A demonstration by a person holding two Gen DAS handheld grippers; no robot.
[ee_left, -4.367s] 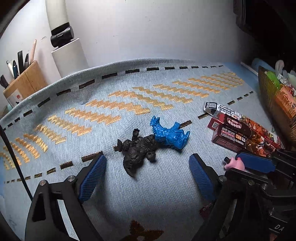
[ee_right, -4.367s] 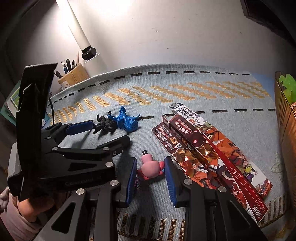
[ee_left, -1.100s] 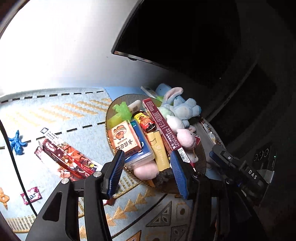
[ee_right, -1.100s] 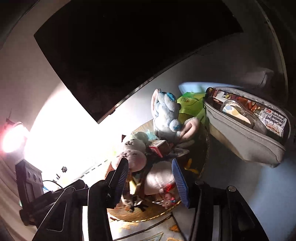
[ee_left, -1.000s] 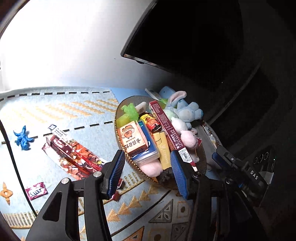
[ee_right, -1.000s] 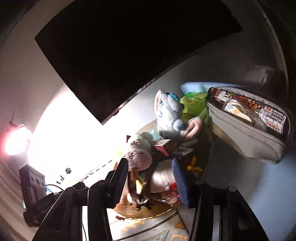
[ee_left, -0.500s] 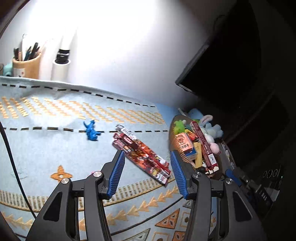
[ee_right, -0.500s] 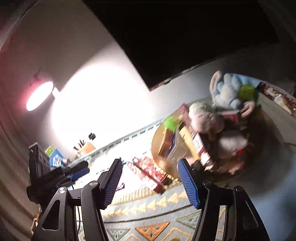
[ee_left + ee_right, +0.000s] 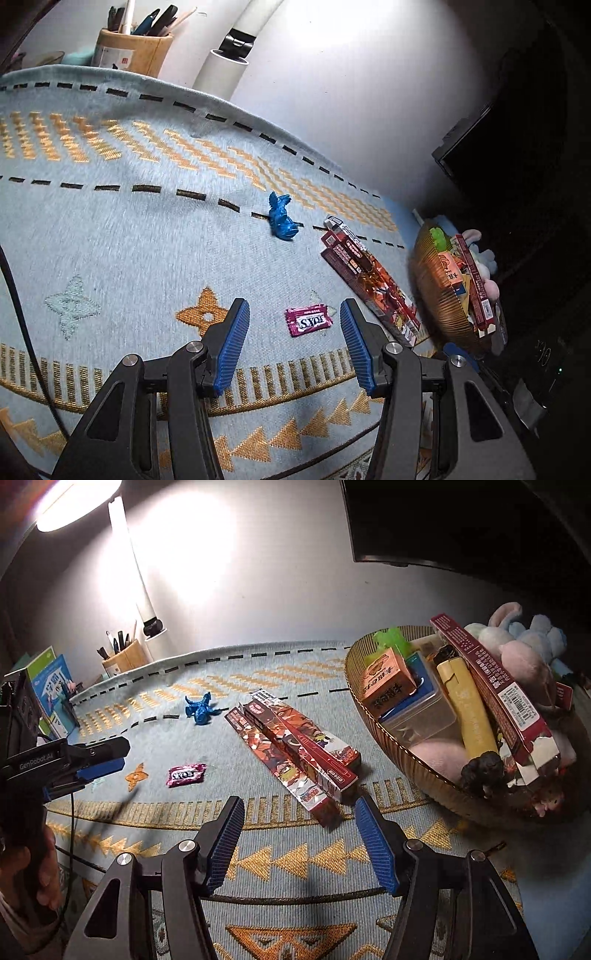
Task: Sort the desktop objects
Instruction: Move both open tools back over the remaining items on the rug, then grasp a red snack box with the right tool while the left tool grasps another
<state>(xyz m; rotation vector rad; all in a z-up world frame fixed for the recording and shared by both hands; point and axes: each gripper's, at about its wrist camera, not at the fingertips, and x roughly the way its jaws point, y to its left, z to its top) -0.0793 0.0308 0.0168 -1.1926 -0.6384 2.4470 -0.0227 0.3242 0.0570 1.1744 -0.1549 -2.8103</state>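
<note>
My left gripper [image 9: 293, 314] is open low over the mat, and a magenta candy wrapper [image 9: 308, 321] lies flat just beyond its tips. A blue dinosaur figure [image 9: 282, 221] lies farther back. In the right wrist view my right gripper [image 9: 300, 805] is open, held above the near end of the long red boxes [image 9: 295, 753]. Nothing is between either pair of fingers. The woven basket [image 9: 406, 768] at the right holds a black gorilla figure [image 9: 480, 771], boxes and plush toys. The candy wrapper [image 9: 185, 774] and dinosaur [image 9: 201, 707] show at the left.
A pen holder [image 9: 133, 51] and a white lamp pole [image 9: 232, 51] stand at the back wall. Books [image 9: 51, 686] lean at the far left. A dark monitor [image 9: 443, 517] hangs above the basket [image 9: 436, 295]. A black cable [image 9: 14, 295] crosses the patterned mat [image 9: 110, 240].
Both grippers have swung left, away from the basket, and sunk toward the mat. The right jaws have widened. The black and pink figures seen earlier on the mat are off it.
</note>
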